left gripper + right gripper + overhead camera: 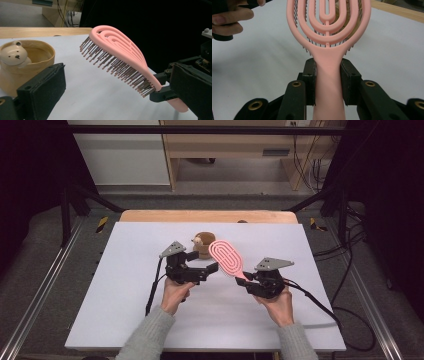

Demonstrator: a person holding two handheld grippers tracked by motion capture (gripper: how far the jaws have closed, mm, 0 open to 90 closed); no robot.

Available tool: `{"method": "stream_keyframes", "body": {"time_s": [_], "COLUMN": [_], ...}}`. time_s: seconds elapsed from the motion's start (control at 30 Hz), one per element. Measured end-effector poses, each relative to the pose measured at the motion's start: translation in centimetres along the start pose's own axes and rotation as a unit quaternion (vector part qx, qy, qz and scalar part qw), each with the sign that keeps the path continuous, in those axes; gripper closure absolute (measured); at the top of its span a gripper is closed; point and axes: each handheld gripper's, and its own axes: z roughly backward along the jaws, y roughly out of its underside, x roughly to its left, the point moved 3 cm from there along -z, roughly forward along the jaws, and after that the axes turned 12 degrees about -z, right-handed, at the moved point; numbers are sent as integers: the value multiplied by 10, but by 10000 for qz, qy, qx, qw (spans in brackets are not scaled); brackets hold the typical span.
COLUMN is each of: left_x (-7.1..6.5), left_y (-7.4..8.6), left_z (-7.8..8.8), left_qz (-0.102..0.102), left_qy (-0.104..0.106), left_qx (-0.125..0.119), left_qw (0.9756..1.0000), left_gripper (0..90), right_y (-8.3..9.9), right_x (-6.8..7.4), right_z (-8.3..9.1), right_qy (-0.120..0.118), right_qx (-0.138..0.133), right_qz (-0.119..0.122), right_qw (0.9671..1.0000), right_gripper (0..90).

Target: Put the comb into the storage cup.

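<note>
Brush held off the table in the right gripper.

Right gripper (328, 75) clamps the pink brush (328, 32) by its handle, pads pressed on both sides just below the head; head angles up and away toward the left gripper (200, 270), bristles facing down and to that side (clear in the left gripper view). Brush head hovers above the white table (125, 315), just in front of the tan bear cup (202, 243), not touching it. Left gripper's jaws stand wide with nothing between them, its near jaw just beside the brush head.
</note>
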Motion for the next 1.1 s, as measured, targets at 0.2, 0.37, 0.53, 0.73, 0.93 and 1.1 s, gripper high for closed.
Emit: {"method": "stream_keyframes", "body": {"time_s": [0.2,0.37,0.53,0.73,0.93,1.1], "left_x": [-2,-3,-6,-10,-13,-16], "left_y": [1,2,2,3,5,6], "left_z": [-7,-12,-18,-24,-29,-32], "left_qz": [82,139,203,280,326,396], "left_qy": [-3,-26,-31,8,57,117], "left_qx": [22,28,10,-8,21,47], "left_qw": [10000,9999,9998,9996,9994,9991], "left_gripper": [1,2,18,56,122,191], "right_y": [0,0,0,-1,0,0], "right_x": [0,0,1,1,2,2], "right_z": [0,0,0,0,0,0], "right_qy": [-11,-10,-21,-43,-59,-70], "right_qx": [-4,-11,-31,-59,-77,-64], "right_qz": [1,14,24,18,22,53], "right_qw": [10000,10000,10000,10000,10000,9999], "right_gripper": [697,697,697,697,697,697]}}
